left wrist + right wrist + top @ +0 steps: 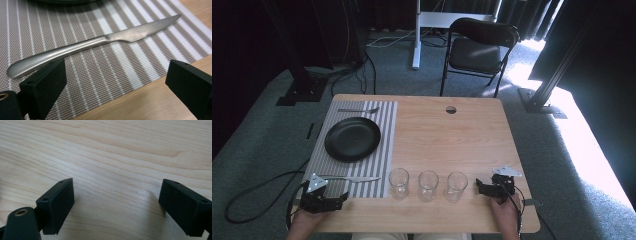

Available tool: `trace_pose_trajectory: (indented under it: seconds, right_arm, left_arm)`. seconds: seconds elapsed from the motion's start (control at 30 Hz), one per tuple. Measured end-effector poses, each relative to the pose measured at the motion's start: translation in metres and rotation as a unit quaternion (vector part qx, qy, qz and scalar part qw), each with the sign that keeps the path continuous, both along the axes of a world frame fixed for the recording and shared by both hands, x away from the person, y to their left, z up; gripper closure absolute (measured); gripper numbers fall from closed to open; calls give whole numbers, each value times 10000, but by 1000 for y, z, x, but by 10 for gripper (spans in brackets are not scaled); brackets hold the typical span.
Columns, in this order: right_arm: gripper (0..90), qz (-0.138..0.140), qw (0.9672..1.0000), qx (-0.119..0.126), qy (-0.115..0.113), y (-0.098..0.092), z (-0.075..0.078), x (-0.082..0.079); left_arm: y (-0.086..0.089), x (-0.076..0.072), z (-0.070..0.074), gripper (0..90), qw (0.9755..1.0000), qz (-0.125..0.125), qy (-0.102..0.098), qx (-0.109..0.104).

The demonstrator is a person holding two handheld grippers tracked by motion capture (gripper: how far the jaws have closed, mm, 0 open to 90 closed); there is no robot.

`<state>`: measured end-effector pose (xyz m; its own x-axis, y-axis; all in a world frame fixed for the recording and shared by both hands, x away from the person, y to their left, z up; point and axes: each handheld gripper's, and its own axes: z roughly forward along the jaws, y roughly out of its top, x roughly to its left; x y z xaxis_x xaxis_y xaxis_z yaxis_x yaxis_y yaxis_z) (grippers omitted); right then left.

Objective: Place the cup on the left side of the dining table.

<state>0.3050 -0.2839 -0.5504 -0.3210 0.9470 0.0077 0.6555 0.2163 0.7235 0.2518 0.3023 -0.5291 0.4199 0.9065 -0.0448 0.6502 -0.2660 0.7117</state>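
Desk [462, 135]: light wood, round cable hole [451, 109] near the far edge. Striped placemat [384, 150] covers the left part. Black plate [352, 138] sits on it, fork [358, 110] lying on the mat just beyond the plate. Three clear glasses [428, 184] stand in a row along the near edge, right of the mat, spaced apart. Black folding chair [479, 47] past the far side on grey carpet. White stand post [416, 35] left of the chair, cables on the floor.
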Motion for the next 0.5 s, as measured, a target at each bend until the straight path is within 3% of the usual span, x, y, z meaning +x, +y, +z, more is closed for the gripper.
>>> trace_pose_trajectory:
  seconds: [0.13, 0.5]
  right_arm:
    - [125, 1, 10000, -1, 0, 0, 0, 0]
    - [125, -1, 10000, 1, 3, 0, 0, 0]
  left_arm:
    - [-7, -2, 4, 40, 9998, -174, -50, -122]
    - [-26, -6, 7, 40, 9975, -681, -120, -171]
